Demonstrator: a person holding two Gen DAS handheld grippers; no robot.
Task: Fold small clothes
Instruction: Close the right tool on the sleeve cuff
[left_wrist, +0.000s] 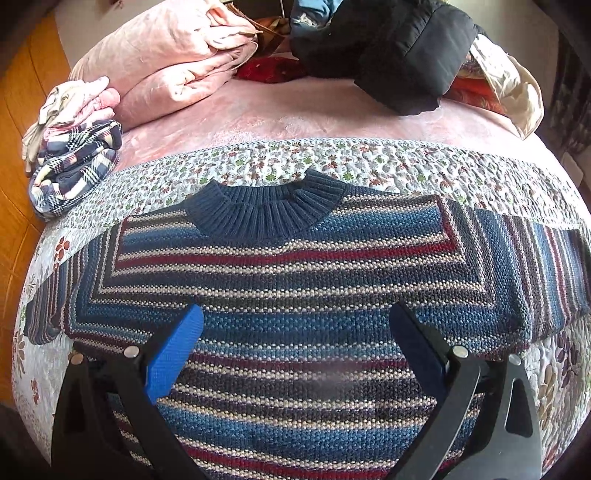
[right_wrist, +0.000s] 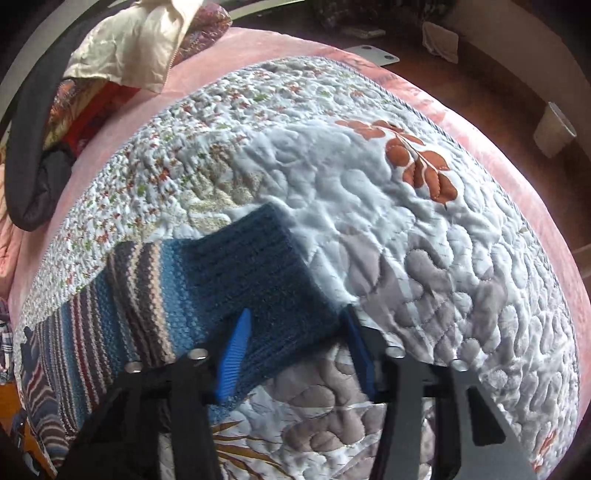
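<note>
While the striped sweater (left_wrist: 295, 295) lay flat on the quilt (right_wrist: 424, 229), both grippers stood apart: left gripper (left_wrist: 295, 325) over its chest, right gripper (right_wrist: 295, 325) straddling the sleeve cuff (right_wrist: 258, 266). Pinching the cuff's edge squarely, then carrying it across the chest, would likely fold it cleanly.

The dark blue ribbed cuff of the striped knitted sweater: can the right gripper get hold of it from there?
Probably yes. The right gripper is open with the dark blue ribbed cuff already between its fingers; nothing covers it on the quilt.

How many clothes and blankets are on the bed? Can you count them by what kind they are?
Striped sweater, spread flat: 1
Small folded clothes in a stack, pink on plaid: at least 2
Black jacket: 1
Cream garment: 1
Pink folded blanket: 1
Flowery quilt: 1
Total: at least 7
</note>
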